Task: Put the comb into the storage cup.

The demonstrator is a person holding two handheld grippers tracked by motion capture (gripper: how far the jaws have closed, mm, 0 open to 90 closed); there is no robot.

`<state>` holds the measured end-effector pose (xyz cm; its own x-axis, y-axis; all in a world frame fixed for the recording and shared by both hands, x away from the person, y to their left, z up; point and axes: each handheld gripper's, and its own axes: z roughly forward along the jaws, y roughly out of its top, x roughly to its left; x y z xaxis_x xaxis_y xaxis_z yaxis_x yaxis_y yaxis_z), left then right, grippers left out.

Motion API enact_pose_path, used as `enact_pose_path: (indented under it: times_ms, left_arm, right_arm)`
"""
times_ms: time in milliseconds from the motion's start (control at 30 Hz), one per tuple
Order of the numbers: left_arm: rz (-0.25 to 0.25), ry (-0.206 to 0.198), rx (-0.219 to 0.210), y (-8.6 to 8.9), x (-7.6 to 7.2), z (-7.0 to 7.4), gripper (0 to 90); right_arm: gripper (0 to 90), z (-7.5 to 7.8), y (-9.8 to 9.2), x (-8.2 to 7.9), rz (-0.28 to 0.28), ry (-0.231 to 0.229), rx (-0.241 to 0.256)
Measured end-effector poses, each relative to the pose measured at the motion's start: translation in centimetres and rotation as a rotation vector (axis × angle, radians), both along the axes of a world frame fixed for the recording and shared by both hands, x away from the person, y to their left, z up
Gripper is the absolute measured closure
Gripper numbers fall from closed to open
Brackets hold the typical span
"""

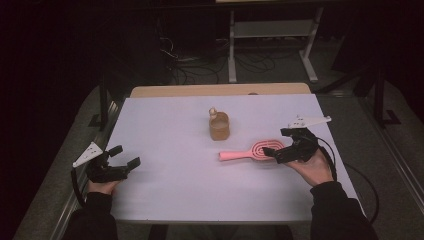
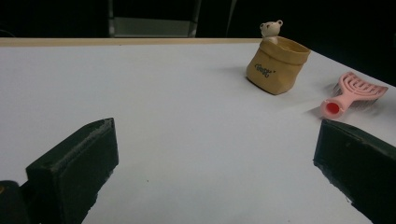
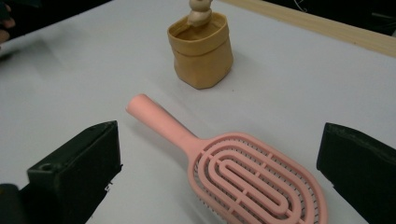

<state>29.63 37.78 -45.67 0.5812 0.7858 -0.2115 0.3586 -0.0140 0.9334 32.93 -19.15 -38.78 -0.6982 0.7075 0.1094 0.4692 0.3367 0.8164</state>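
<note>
Hairbrush: a pink hairbrush lies flat on the white table, bristles down, its oval head a maze of open, looped vents and its round handle pointing toward the person's left; the handle's end is hollow, with a red inside, seen from the left gripper view.
Where it lies: right of centre, just in front of a tan pouch but apart from it.
Right gripper: the right gripper is over the brush head, jaws spread wide to either side of it in the right gripper view, closed on nothing.
Left gripper: the left gripper sits near the table's left front edge, jaws wide apart and empty, well away from the brush.
Pouch: soft, rolled rim, with a small cream bear figure at its back edge.
Writing: small dark lettering on the pouch's front, too small to read.
</note>
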Motion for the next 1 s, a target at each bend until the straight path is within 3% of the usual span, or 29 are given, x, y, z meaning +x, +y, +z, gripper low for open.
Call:
enact_pose_path:
  times_ms: [100,1000]
  left_arm:
    - [0.0,-0.001,-0.003,0.0,0.0,0.0,0.0]
    - [-0.002,-0.004,-0.012,0.1,0.0,0.0,0.0]
  right_arm:
    - [0.0,-0.1,0.8,0.4,0.016,0.013,-0.032]
    - [1.4,-0.2,5.3,3.3,0.088,0.072,-0.083]
